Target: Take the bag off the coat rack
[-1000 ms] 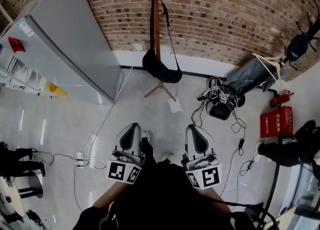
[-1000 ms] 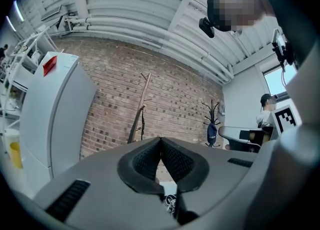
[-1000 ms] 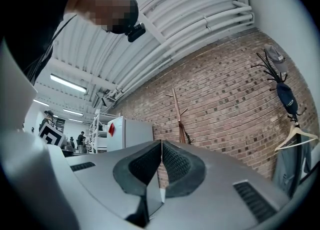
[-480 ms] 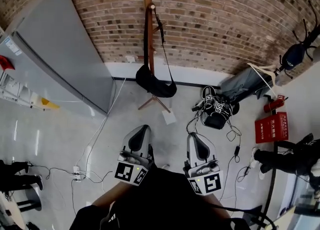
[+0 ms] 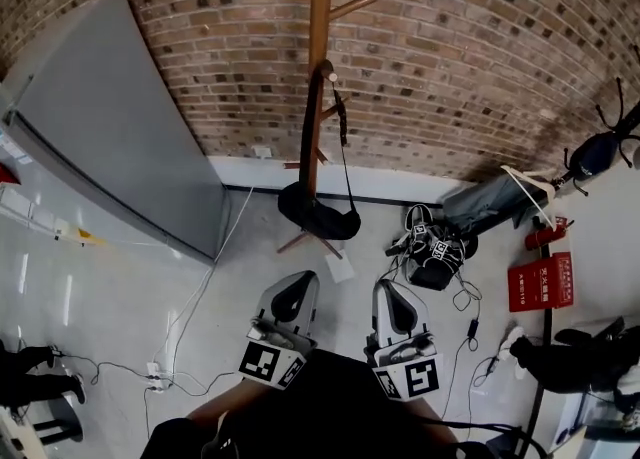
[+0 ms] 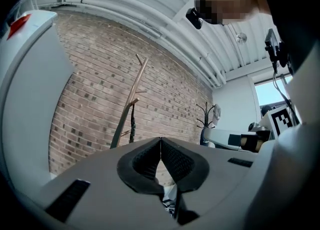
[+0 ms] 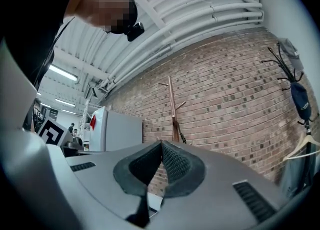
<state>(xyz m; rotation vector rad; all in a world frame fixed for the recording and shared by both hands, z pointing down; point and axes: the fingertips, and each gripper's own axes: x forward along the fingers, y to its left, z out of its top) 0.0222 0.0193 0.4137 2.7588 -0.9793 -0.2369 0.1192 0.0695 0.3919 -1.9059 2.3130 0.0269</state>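
Note:
A black bag point(image 5: 318, 214) hangs by its strap from a peg of the wooden coat rack point(image 5: 320, 17) against the brick wall. The rack point(image 6: 131, 101) also shows in the left gripper view and the rack point(image 7: 172, 111) in the right gripper view, well ahead of the jaws. My left gripper point(image 5: 297, 286) and right gripper point(image 5: 393, 292) are held side by side near my body, well short of the bag. Both have their jaws closed tip to tip with nothing between them.
A large grey panel point(image 5: 110, 137) leans on the wall at left. Right of the rack lie a black pack with cables point(image 5: 432, 242), a grey garment on a hanger point(image 5: 490, 197) and a red box point(image 5: 543, 281). White cables point(image 5: 195, 297) cross the floor.
The view has tilted up and I have come nearer the rack; more of its pole shows. Both grippers stay shut and close to my body.

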